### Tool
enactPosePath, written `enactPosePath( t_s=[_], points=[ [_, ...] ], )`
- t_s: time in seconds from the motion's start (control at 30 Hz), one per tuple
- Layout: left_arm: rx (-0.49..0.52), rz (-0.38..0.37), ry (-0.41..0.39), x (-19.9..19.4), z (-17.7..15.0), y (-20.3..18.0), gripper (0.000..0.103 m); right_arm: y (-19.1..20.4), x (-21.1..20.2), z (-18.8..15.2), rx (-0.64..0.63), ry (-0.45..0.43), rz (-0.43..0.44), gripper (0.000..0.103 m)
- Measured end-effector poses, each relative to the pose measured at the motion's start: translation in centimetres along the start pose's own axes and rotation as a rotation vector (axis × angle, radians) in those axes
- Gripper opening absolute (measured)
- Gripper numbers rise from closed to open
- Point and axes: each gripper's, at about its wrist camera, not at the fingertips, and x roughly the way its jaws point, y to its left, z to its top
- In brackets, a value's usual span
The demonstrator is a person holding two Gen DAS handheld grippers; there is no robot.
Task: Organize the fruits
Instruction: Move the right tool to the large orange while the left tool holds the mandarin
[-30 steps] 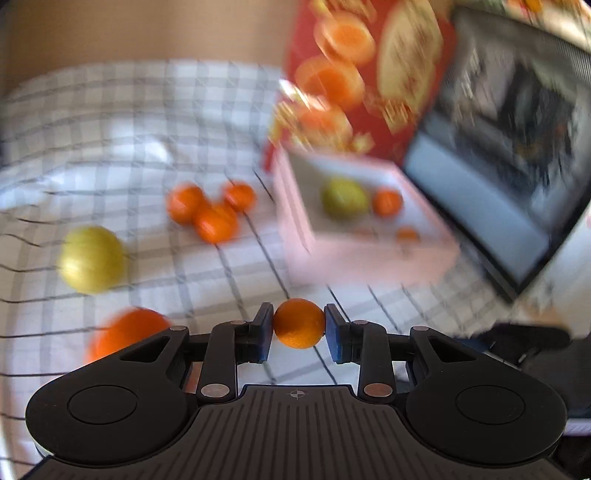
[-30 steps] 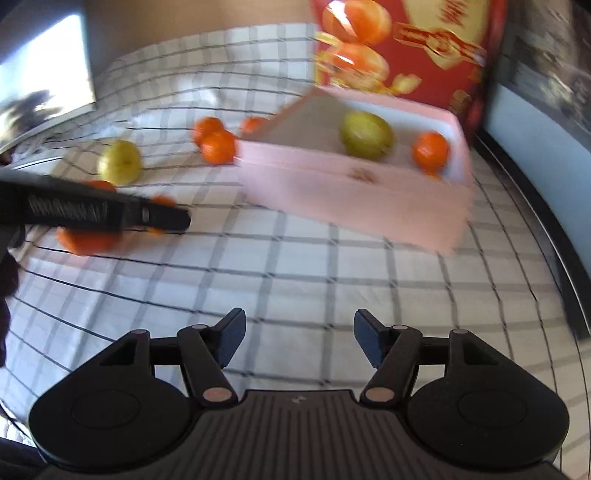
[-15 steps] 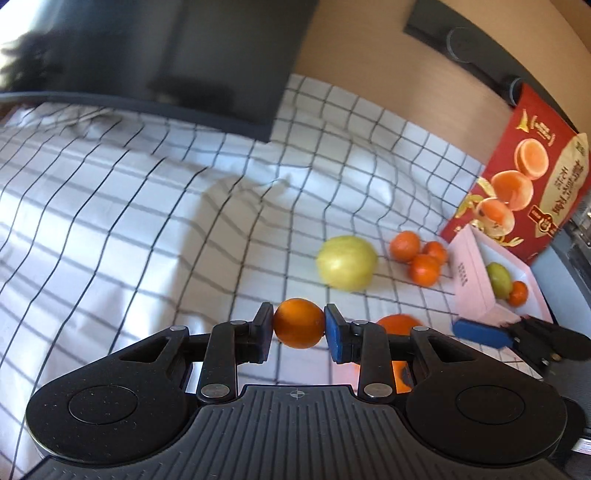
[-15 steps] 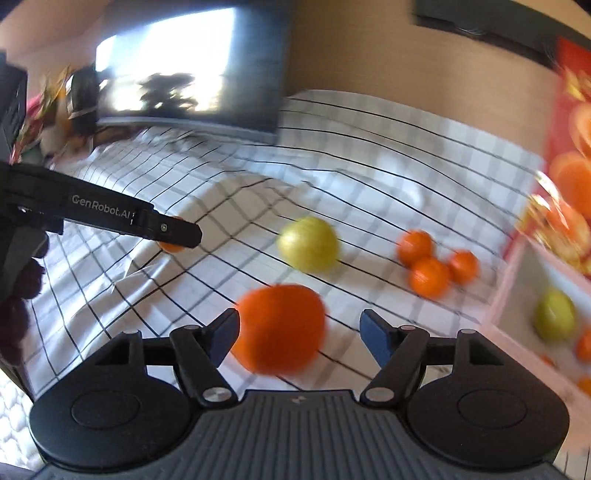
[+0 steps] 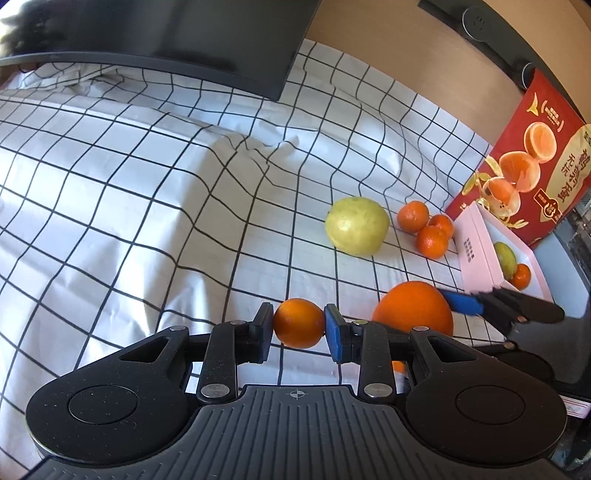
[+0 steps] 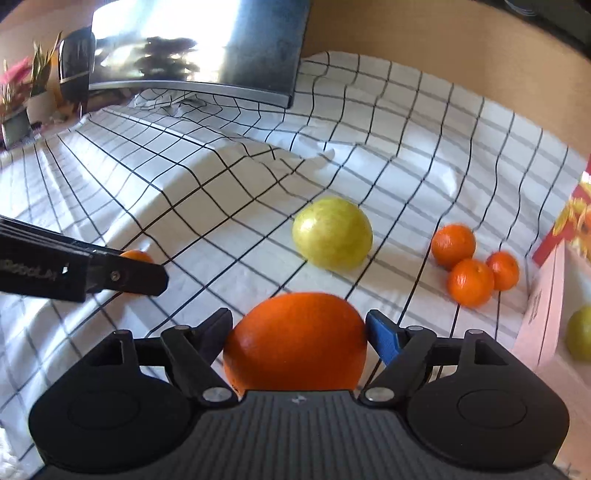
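My left gripper (image 5: 298, 325) is shut on a small orange (image 5: 299, 324), held above the checked cloth. My right gripper (image 6: 299, 328) has its fingers around a large orange (image 6: 295, 341) that sits between them; the pads touch or nearly touch its sides. That large orange also shows in the left wrist view (image 5: 412, 308). A yellow-green pear-like fruit (image 6: 332, 232) and three small oranges (image 6: 471, 282) lie on the cloth beyond. A pink box (image 5: 484, 254) at the right holds a green fruit (image 5: 505, 256) and a small orange (image 5: 521, 276).
A red orange-printed carton (image 5: 532, 166) stands behind the pink box. A dark monitor (image 5: 166, 33) rests at the far edge of the cloth. The cloth (image 6: 221, 177) is wrinkled and raised at the middle. Potted plants (image 6: 26, 96) stand far left.
The right gripper has moved in around the large orange, which now sits between its fingers. The left gripper keeps the small orange and has barely moved since half a second ago.
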Motion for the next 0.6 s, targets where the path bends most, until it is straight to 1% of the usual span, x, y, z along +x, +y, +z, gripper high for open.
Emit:
enactPosePath(
  t_s=[0.13,0.33,0.47,0.6],
  points=[
    [0.005,-0.012,0.006,0.4,0.1,-0.5,0.034,-1.0,-1.6,-1.1,0.028,-0.006,0.019,0.079],
    [0.013,-0.04,0.028,1.1,-0.1,-1.2,0.034,-1.8,-3.7,-2.1,0.032,-0.039,-0.01,0.079],
    [0.017,-0.045,0.023,1.0,0.0,-1.4,0.034,-2.0,-4.3,-2.9,0.043,-0.019,0.003,0.081],
    [0.002,-0.034,0.018,0.7,-0.1,-0.9,0.034,-2.3,-5.0,-4.1,0.064,0.004,0.014,0.084]
  ],
)
